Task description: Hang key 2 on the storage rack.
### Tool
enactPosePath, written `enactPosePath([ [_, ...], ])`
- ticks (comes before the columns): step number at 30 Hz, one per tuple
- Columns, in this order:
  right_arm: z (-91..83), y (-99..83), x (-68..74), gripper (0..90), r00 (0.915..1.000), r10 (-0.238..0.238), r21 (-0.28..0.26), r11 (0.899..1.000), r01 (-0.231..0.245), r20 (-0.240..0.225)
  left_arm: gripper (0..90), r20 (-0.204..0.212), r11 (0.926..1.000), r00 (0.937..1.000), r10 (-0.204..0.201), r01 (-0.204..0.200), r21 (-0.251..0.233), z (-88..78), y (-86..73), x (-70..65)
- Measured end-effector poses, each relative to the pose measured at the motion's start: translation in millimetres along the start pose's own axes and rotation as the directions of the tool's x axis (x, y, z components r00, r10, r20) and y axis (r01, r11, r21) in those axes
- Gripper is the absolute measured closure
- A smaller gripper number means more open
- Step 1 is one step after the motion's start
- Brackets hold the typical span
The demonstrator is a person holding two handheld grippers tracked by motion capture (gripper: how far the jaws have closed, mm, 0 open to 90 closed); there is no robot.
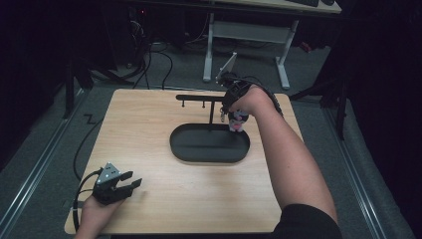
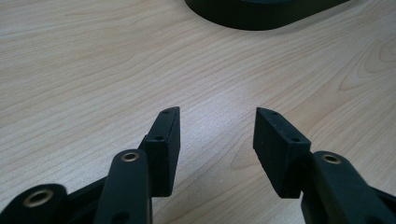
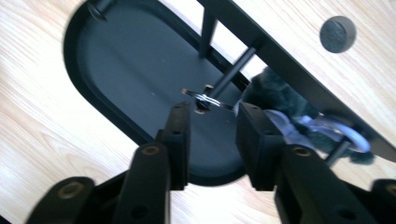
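- the right gripper (image 1: 230, 110) hangs over the far right end of the black oval tray (image 1: 209, 155), up at the crossbar of the black hook stand (image 1: 204, 98) that rises from it.
- in the right gripper view the right gripper (image 3: 212, 112) has its jaws partly apart, with bare tray floor showing between the pads; nothing is pinched.
- a small metal key ring (image 3: 205, 99) hangs from one of the crossbar's pegs just ahead of the jaw tips, close to them; whether it touches them cannot be told.
- the fuzzy dark charm (image 3: 280, 100) with its pale ribbon and ring (image 3: 345, 133) dangles under the bar, just beside the right-hand pad in that view; contact there is unclear through the blur.
- from the high view the same charm (image 1: 237, 121) shows as a pink and white blob hanging below the person's right hand (image 1: 251, 99), above the tray's right end.
- the left gripper (image 1: 130, 182) rests low at the near left corner of the wooden table (image 1: 149, 124), well apart from the tray.
- in the left gripper view the left gripper (image 2: 217, 114) stands wide apart, with only wood grain between the pads, holding nothing.
- the tray's rim (image 2: 261, 18) sits far ahead of it at the top of that view.
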State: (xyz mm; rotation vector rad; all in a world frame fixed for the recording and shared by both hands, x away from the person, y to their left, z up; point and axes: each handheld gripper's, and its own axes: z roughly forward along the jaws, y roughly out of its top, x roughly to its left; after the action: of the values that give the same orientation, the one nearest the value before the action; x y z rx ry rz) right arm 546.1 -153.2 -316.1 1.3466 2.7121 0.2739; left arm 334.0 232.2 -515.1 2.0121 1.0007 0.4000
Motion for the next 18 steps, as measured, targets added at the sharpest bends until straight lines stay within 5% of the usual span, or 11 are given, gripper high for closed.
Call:
enactPosePath([
  [2, 2.2, 0.9, 2.3, 60.8, 0.9989, 0.045, -0.003, 0.999, -0.045, -0.014, 51.9, 0.004, 1.0, 1.0, 0.001, -0.001, 0.003, 0.0, 0.2, -0.2],
  [12, 11.2, 8.5, 4.1, 63.0, 0.9969, 0.078, -0.025, 0.997, -0.078, 0.01, 51.8, 0.006, 1.0, 1.0, 0.001, -0.001, 0.0, 0.5, 0.0, 0.0],
  [18, 8.6, 9.0, 5.3, 51.4, 0.9948, 0.101, -0.044, 0.994, -0.1, 0.014, 51.8, 0.01, 1.0, 1.0, 0.001, -0.002, 0.002, 0.4, 0.1, 0.0],
])
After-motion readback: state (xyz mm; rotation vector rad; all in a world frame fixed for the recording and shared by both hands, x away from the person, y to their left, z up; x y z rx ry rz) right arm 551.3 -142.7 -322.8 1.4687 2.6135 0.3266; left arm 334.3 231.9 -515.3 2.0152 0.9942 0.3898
